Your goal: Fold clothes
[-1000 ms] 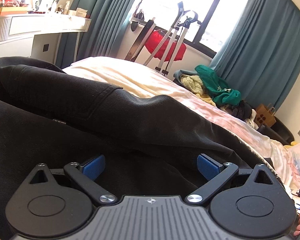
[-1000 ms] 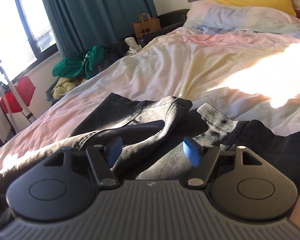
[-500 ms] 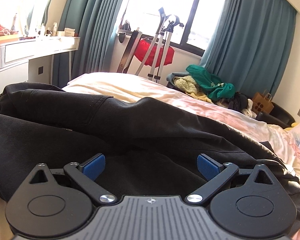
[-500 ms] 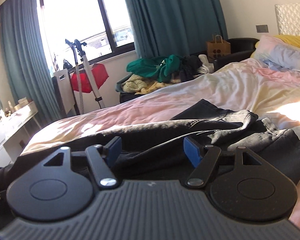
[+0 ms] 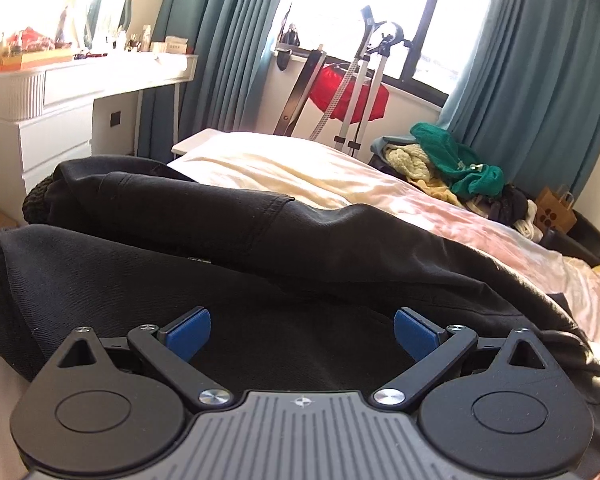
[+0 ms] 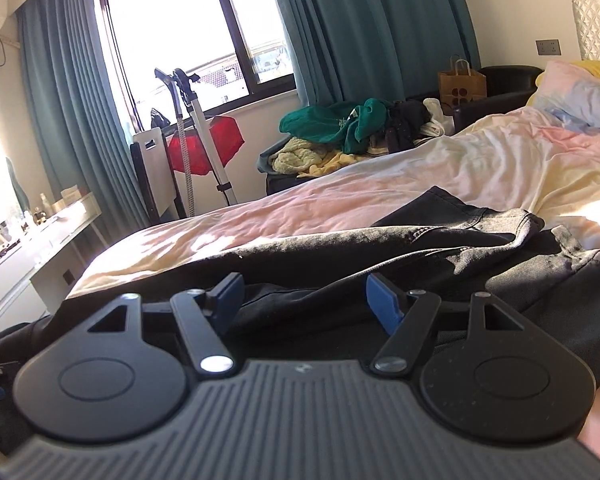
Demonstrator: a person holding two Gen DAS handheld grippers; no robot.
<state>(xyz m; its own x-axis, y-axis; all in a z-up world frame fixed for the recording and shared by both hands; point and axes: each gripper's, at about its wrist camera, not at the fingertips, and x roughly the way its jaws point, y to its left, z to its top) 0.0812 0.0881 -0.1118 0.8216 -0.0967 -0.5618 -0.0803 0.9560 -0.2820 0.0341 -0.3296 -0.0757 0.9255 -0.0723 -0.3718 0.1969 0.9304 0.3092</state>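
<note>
A pair of black trousers (image 5: 260, 240) lies stretched across the bed, its ribbed cuffs at the left. It also shows in the right wrist view (image 6: 440, 248), with the waist end to the right. My left gripper (image 5: 302, 330) is open, low over the dark cloth near the cuff end, holding nothing. My right gripper (image 6: 304, 300) is open over the middle of the trousers, holding nothing.
The bed sheet (image 6: 420, 184) is pale pink and cream. A pile of clothes (image 6: 340, 128) sits beyond the bed, by a paper bag (image 6: 462, 84). A white dresser (image 5: 60, 96) stands left. A red bag on a stand (image 5: 352, 96) is by the window.
The right gripper has swung left from the pillow end toward the window. The left gripper has shifted a little over the trousers. Both stay open.
</note>
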